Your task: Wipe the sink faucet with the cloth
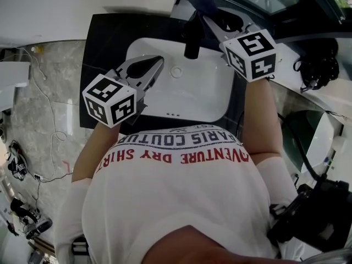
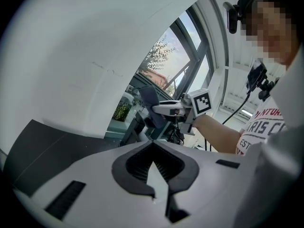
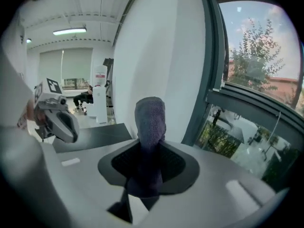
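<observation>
Right gripper view shows the dark cloth (image 3: pixel 150 118) standing up between my right tool's (image 3: pixel 150 148) jaws, which are clamped tight on it. Head view puts that tool close by the black faucet (image 1: pixel 192 40) at the white sink's (image 1: pixel 203 92) back edge. My left tool (image 1: pixel 157 62) hangs over the sink's left rim, jaws closed on nothing.

Dark countertop (image 1: pixel 104 34), white sink basin (image 1: pixel 206 95) and black faucet (image 1: pixel 192 42) on it

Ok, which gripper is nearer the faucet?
Right. The right gripper, shut on the cloth, is close beside the faucet; the left gripper hangs over the sink, further off on the faucet's other side.
</observation>
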